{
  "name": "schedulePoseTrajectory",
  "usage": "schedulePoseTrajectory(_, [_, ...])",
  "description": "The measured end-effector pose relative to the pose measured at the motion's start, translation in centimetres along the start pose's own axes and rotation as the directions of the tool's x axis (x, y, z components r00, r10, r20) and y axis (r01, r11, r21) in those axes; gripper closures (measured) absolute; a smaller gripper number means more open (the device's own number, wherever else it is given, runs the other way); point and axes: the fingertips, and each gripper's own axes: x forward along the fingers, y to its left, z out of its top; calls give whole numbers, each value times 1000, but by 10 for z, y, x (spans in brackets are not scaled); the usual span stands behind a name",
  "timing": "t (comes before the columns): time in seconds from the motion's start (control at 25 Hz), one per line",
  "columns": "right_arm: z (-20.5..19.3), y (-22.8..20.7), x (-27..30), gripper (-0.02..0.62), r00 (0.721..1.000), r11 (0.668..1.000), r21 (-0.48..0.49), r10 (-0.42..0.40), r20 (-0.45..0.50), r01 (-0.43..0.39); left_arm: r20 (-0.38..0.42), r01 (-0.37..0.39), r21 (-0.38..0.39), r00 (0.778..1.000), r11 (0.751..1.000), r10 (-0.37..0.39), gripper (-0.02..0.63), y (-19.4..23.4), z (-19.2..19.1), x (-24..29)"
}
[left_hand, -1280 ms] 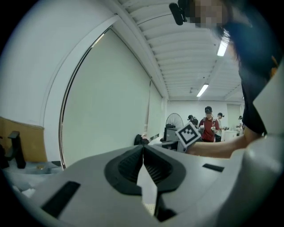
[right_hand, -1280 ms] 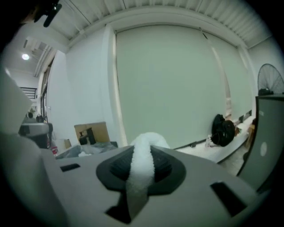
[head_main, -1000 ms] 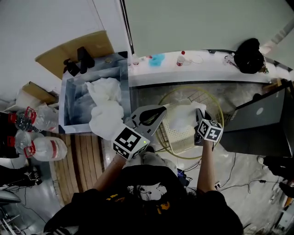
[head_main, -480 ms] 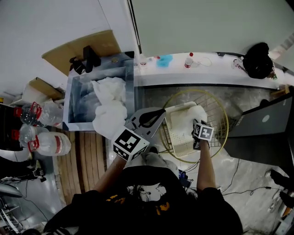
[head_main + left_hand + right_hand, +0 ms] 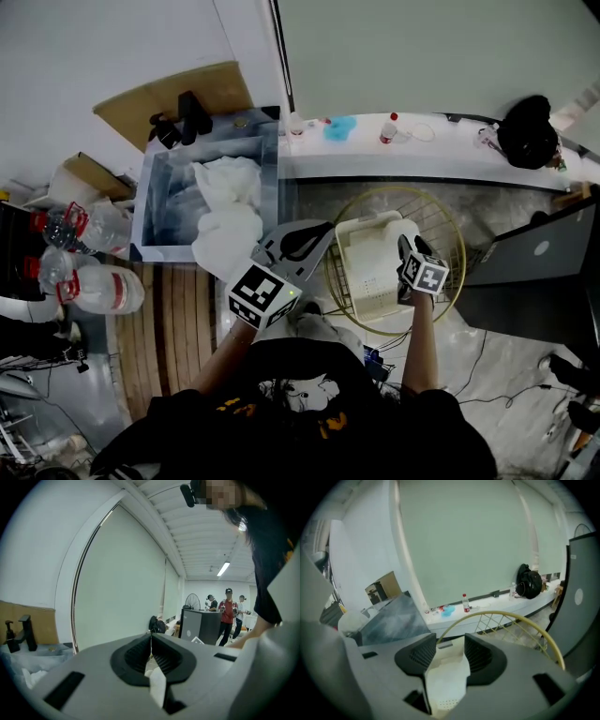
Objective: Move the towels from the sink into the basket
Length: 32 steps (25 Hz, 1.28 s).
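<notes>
Partway through, judging by the spread of white cloth. Low over the yellow wire basket, the right hand-held gripper, jaws just opened to a middling gap, pads clear of the white towel lying beneath and between them on a white perforated crate inside the basket; apparently released, so counted as delivered. Left to move from the steel sink: at least two more, a bunched towel toward the back and a slumped towel over the front edge. Between sink and basket, the left hand-held gripper, held near level, jaws closed together, only a sliver of white showing in the slot behind the pads; impossible to say whether pinched cloth or something seen beyond. Probably next: back to the sink for the nearer towel, then the far one
</notes>
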Motion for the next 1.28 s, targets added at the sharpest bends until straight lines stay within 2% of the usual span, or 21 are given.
schedulePoseTrajectory(0.2, [49, 52, -25, 410, 986, 991, -72, 122, 118, -114, 9, -35, -8, 999, 999, 35, 598, 6, -1, -17])
schedulePoseTrajectory(0.4, [79, 138, -43, 410, 943, 951, -176, 285, 170, -255, 20, -97, -27, 995, 995, 98, 598, 28, -7, -47])
schedulePoseTrajectory(0.6, [81, 234, -54, 410, 886, 881, -267, 438, 151, -390, 26, -175, -50, 984, 983, 176, 598, 54, -14, -88])
schedulePoseTrajectory(0.72, [72, 293, -53, 408, 851, 827, -319, 515, 103, -462, 29, -222, -63, 974, 973, 224, 598, 72, -19, -120])
schedulePoseTrajectory(0.84, [61, 347, -46, 407, 817, 773, -360, 575, 47, -523, 27, -289, -83, 956, 954, 292, 598, 96, -29, -156])
schedulePoseTrajectory(0.96, [45, 391, -33, 405, 795, 733, -379, 606, -12, -565, 28, -346, -108, 936, 932, 351, 598, 118, -38, -188])
schedulePoseTrajectory(1.04, [34, 413, -23, 394, 789, 720, -373, 612, -55, -585, 29, -372, -123, 926, 920, 378, 598, 130, -42, -207])
schedulePoseTrajectory(1.12, [22, 429, -11, 361, 792, 723, -355, 603, -95, -593, 30, -395, -139, 915, 908, 402, 598, 144, -46, -225])
schedulePoseTrajectory(1.2, [13, 438, 2, 316, 810, 742, -340, 574, -123, -578, 31, -413, -154, 906, 898, 422, 598, 156, -50, -241])
schedulePoseTrajectory(1.28, [7, 441, 15, 286, 839, 770, -341, 528, -133, -539, 28, -428, -168, 898, 888, 439, 598, 169, -55, -254])
